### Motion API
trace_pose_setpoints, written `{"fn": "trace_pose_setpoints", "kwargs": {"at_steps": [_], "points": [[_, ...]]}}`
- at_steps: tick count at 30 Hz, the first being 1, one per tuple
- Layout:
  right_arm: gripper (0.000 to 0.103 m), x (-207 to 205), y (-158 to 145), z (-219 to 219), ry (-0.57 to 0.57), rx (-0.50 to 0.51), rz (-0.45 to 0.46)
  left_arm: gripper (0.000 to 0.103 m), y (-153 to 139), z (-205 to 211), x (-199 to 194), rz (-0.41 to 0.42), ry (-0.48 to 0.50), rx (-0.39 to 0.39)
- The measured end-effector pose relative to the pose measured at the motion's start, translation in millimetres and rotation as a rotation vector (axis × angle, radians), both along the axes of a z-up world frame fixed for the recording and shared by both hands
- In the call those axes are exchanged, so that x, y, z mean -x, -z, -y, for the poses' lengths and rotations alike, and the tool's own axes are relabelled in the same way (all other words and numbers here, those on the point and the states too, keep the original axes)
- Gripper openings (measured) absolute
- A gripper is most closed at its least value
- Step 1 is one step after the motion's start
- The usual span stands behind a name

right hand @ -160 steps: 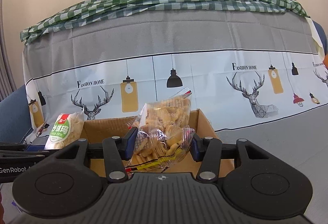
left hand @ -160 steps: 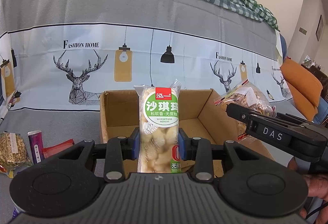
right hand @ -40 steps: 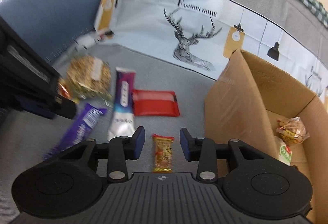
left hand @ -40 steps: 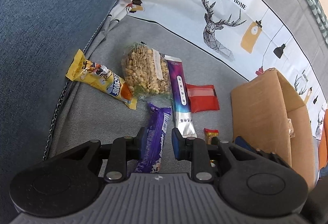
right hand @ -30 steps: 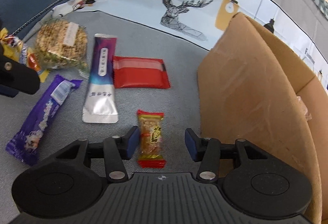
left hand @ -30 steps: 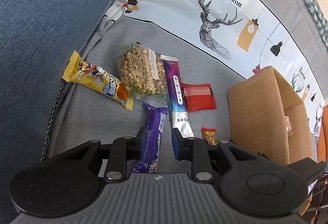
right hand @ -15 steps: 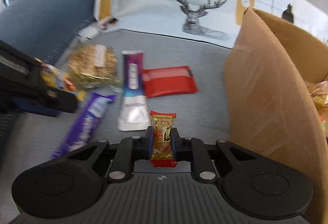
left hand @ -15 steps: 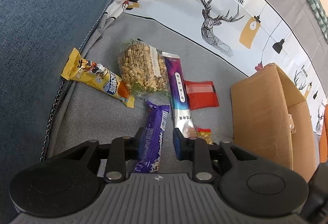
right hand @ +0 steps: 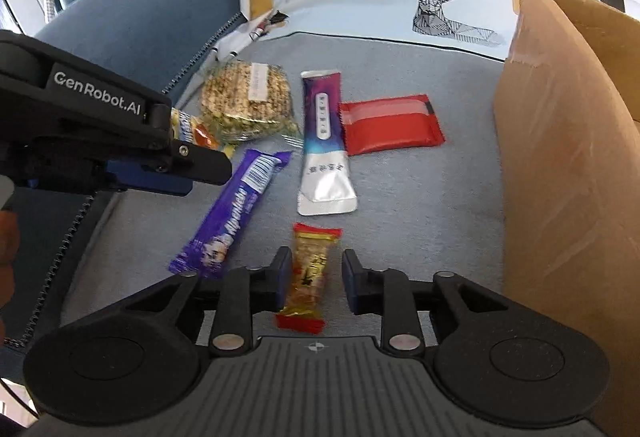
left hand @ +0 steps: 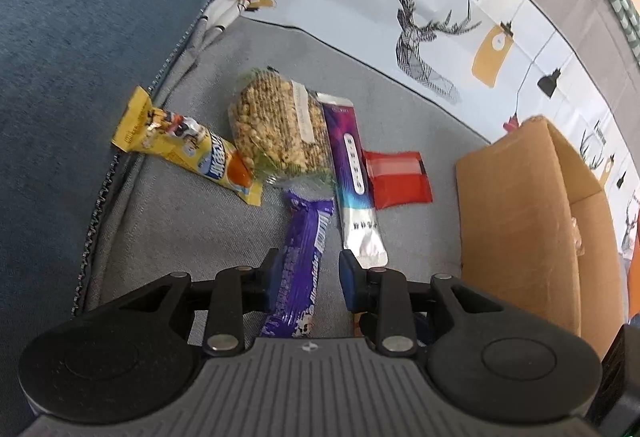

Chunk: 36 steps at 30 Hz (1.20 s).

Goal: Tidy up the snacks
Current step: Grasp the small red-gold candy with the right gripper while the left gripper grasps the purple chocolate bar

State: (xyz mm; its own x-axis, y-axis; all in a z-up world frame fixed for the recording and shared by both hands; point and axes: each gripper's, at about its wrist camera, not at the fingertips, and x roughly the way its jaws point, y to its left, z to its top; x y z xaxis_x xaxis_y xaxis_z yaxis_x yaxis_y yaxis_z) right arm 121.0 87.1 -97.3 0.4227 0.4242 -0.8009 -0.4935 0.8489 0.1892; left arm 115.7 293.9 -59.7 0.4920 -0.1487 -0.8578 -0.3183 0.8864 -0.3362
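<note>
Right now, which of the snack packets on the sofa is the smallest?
The small red-and-gold candy bar between the right gripper fingers; the purple bar, silver-purple pouch and red packet are all longer.

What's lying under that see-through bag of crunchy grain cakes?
The grain cake bag overlaps one end of the yellow snack bar and rests on the grey cushion. Whether anything else sits beneath it cannot be seen; the bag covers that spot.
</note>
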Motion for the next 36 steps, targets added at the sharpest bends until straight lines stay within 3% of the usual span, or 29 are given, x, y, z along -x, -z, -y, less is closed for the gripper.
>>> {"fn": "trace_pose_setpoints", "kwargs": {"at_steps": [3,5,13,15,19,25,30,36], "points": [[0.035,-1.7,2.0,0.9,0.004,0.0,-0.016,0.04,3.3,6.4,-3.0,-0.013,0.018,-0.019],[0.044,-1.6,4.2,-1.1,-0.014,0.004,-0.029,0.041,6.0,9.9,-5.2,-0.022,0.026,-0.034],[0.045,-0.3,10.4,-7.3,-0.034,0.044,-0.019,0.041,19.0,18.5,-13.6,-0.062,0.045,-0.071],[0.044,-0.4,10.2,-7.1,-0.035,0.044,-0.016,0.041,20.8,19.9,-14.4,-0.067,0.049,-0.078],[0.022,-0.5,9.6,-5.9,-0.032,0.049,-0.009,0.041,24.2,23.6,-16.2,-0.075,0.063,-0.091],[0.021,-2.2,8.0,-3.2,-0.013,0.038,-0.008,0.038,26.6,25.5,-16.3,-0.082,0.075,-0.105],[0.023,-2.1,12.0,-7.2,-0.02,0.062,-0.016,0.02,26.4,27.8,-15.5,-0.09,0.089,-0.144],[0.023,-1.6,12.1,-8.6,-0.021,0.071,-0.006,0.021,28.6,28.4,-15.8,-0.103,0.103,-0.162]]}}
